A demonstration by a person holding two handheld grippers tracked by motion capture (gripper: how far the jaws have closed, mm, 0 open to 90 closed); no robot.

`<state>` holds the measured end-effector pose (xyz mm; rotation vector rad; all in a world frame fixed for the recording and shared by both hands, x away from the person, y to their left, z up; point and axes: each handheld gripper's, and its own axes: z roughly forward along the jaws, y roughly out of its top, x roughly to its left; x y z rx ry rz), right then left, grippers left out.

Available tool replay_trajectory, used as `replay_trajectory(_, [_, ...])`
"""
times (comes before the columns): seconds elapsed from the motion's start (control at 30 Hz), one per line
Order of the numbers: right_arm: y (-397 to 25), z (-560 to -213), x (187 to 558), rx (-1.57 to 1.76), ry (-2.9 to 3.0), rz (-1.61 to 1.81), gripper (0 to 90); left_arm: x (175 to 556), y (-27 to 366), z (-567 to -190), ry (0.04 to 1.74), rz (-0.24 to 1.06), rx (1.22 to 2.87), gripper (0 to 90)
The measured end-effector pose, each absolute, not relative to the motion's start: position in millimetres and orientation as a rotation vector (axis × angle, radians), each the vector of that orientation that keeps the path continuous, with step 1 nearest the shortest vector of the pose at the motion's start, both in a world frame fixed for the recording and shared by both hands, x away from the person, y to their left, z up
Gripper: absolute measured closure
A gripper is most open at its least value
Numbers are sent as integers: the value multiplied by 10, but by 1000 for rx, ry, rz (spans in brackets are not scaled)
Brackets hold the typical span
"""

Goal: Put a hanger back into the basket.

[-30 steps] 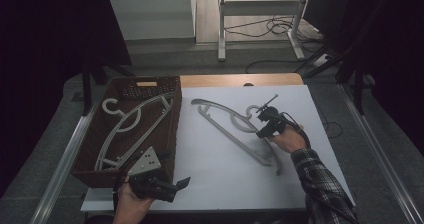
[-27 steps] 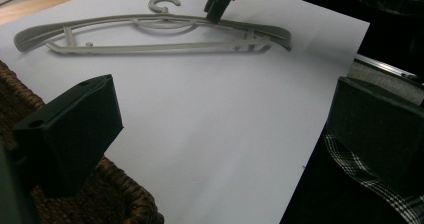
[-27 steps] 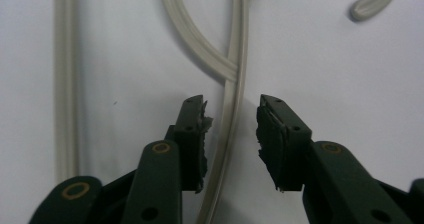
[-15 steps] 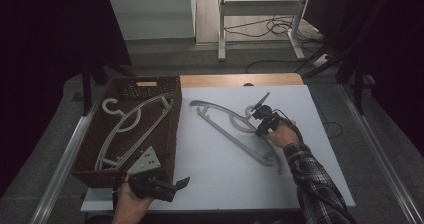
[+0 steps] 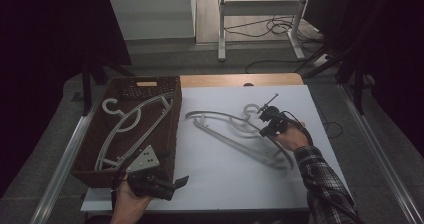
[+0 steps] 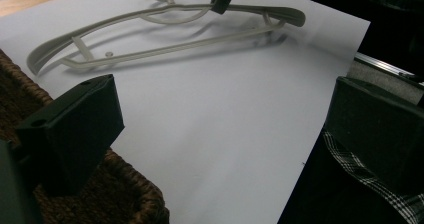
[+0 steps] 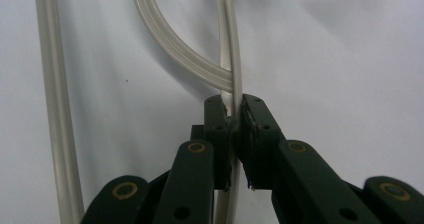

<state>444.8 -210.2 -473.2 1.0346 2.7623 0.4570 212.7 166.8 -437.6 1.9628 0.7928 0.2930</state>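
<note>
Nearest the person, the left gripper is held in the left hand at the front edge of the table, just beside the near corner of the wicker basket. In the left gripper view its two black jaws stand wide apart with nothing between them, the white tabletop showing through the gap. The basket sits at the table's left side and holds one pale hanger in the basket, lying diagonally along its floor. Further out, right of centre, a second grey hanger lies on the white surface, its hook pointing toward the far edge. The right gripper, held in the right hand with a plaid sleeve behind it, sits on this hanger near the neck. The right gripper view confirms the jaws are pressed together on the hanger's upper rail, pinching the thin plastic edge where a curved brace meets it; the lower bar runs alongside, well clear of the jaws. Whether the hanger is raised off the table cannot be determined.
</note>
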Motion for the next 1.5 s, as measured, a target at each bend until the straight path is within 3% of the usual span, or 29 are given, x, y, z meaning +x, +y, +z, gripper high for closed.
replay_trajectory(0.57, [-2472, -4289, 3979, 835, 2698, 630, 821, 2254, 1752, -4162, 834, 254, 2064, 27])
replay_trajectory(0.97, [-2643, -3984, 3498, 566, 2708, 662, 820, 2587, 1540, -3675, 733, 219, 2183, 68])
replay_trajectory(1.13, [-2614, -3928, 3302, 394, 2725, 666, 820, 2774, 1346, -3568, 679, 189, 2231, 137])
replay_trajectory(1.43, [-2483, -3866, 3148, 198, 2734, 696, 820, 3107, 932, -3702, 602, -31, 2316, 340])
replay_trajectory(1.5, [-2455, -3860, 3139, 168, 2734, 708, 820, 3165, 868, -3746, 586, -90, 2326, 419])
